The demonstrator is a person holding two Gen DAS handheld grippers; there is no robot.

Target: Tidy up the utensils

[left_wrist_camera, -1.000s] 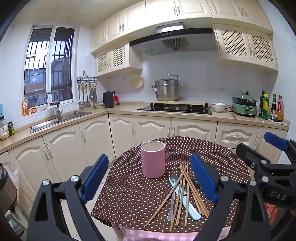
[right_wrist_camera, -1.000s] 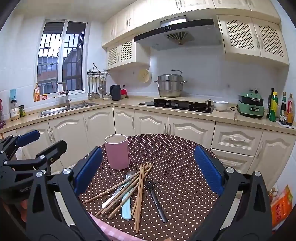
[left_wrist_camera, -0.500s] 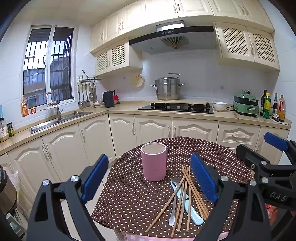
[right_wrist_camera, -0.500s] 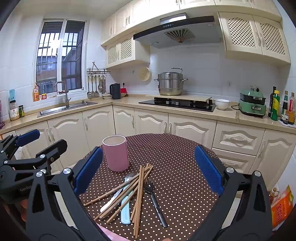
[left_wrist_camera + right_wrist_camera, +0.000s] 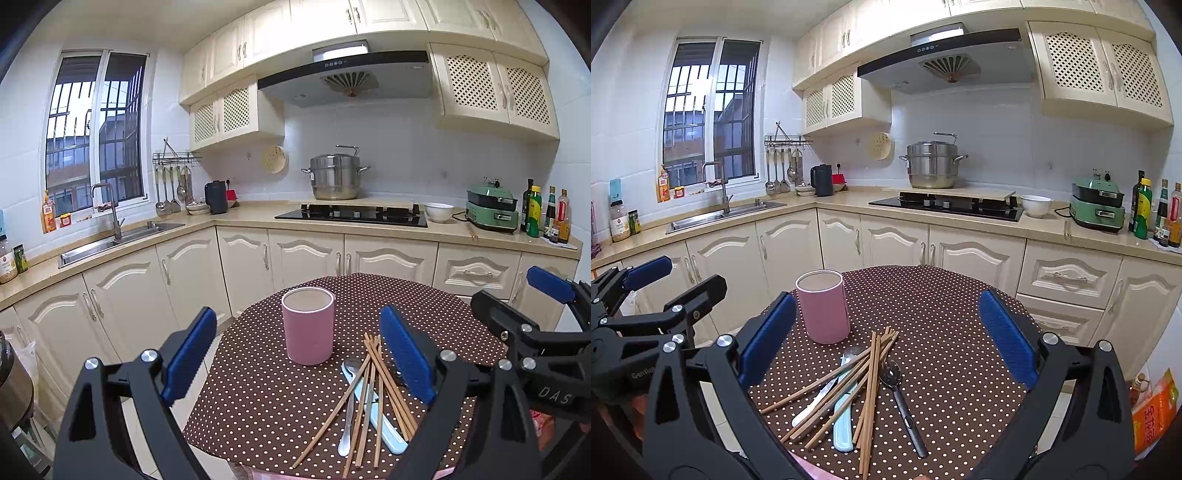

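A pink cylindrical holder (image 5: 308, 325) (image 5: 823, 306) stands upright on a round table with a brown polka-dot cloth (image 5: 266, 398) (image 5: 945, 332). In front of it lies a heap of wooden chopsticks (image 5: 373, 384) (image 5: 866, 373), a light-blue handled utensil (image 5: 384, 432) (image 5: 844, 421), a silver spoon (image 5: 349, 402) and a black-handled spoon (image 5: 901, 395). My left gripper (image 5: 295, 356) is open above the table's near left, empty. My right gripper (image 5: 882, 338) is open over the heap, also empty.
Cream kitchen cabinets and a counter run behind the table, with a sink (image 5: 114, 240) at left, a steel pot (image 5: 334, 181) on the hob, a green cooker (image 5: 491, 214) and bottles (image 5: 546, 210) at right. An orange bag (image 5: 1154, 410) sits on the floor at right.
Both views have tipped slightly up and drawn a little nearer the table. The utensils and the holder have not moved. Both grippers stay open.
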